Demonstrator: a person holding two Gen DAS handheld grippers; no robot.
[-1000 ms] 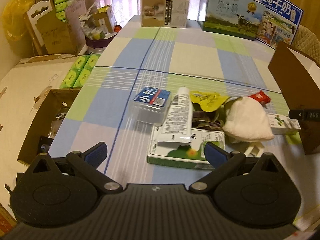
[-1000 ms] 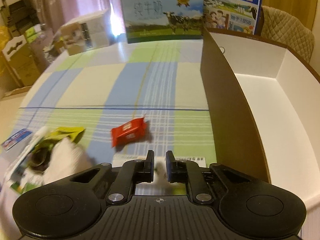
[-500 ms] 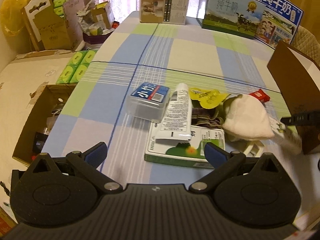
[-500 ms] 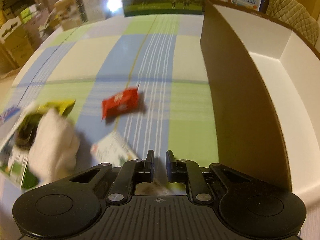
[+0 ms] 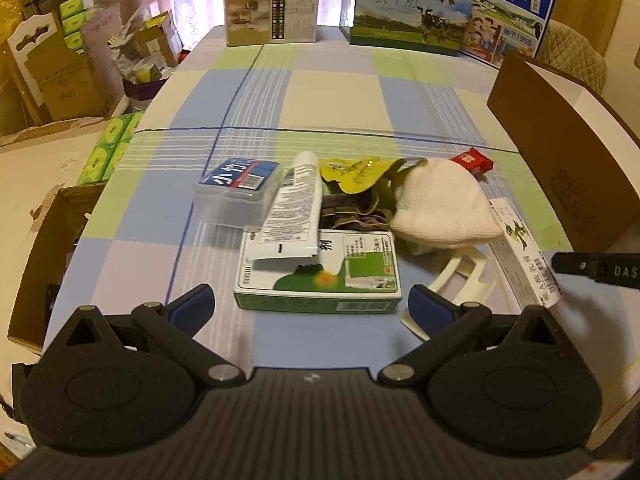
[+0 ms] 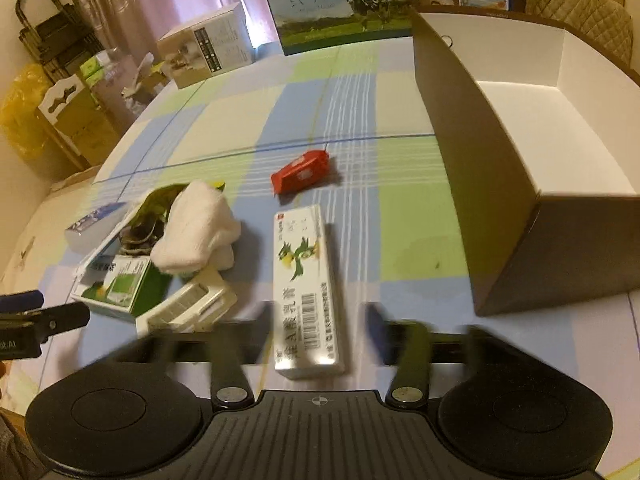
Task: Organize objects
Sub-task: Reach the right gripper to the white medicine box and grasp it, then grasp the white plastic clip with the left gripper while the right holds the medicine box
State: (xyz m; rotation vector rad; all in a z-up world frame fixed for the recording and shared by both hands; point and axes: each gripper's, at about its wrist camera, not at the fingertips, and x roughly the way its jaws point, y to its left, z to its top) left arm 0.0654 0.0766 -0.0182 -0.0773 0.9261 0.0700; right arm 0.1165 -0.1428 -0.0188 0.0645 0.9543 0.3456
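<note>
The right tongs (image 6: 320,332) are opening, fingers blurred w/ motion, and the long white carton w/ a green bird print and barcode (image 6: 306,284) lies flat on the checked blue-green-cream cloth of the counter (image 6: 400,216) between them; the pads don't press on it. It sits apart from the pile, lengthwise toward the camera, near the low brown cardboard box w/ white inside (image 6: 520,120), which is to its right and not touching.

The left tongs (image 5: 312,308) stand wide apart w/ nothing between the blue pads, just short of the flat green-and-white medicine box (image 5: 320,276). A white squeeze tube w/ black print (image 5: 294,216) lies partly on that box, its cap end beside a clear plastic case w/ a blue label (image 5: 236,192). Right of the tube: a yellow-green foil pouch (image 5: 352,172), a dark crumpled cloth (image 5: 352,212), a folded white towel (image 5: 440,204). A small red wrapper (image 6: 300,172) lies alone, beyond the towel. A white plastic slotted piece (image 6: 188,304) sits just in front of the towel. Milk cartons (image 5: 408,16) stand at the far edge of the counter
</note>
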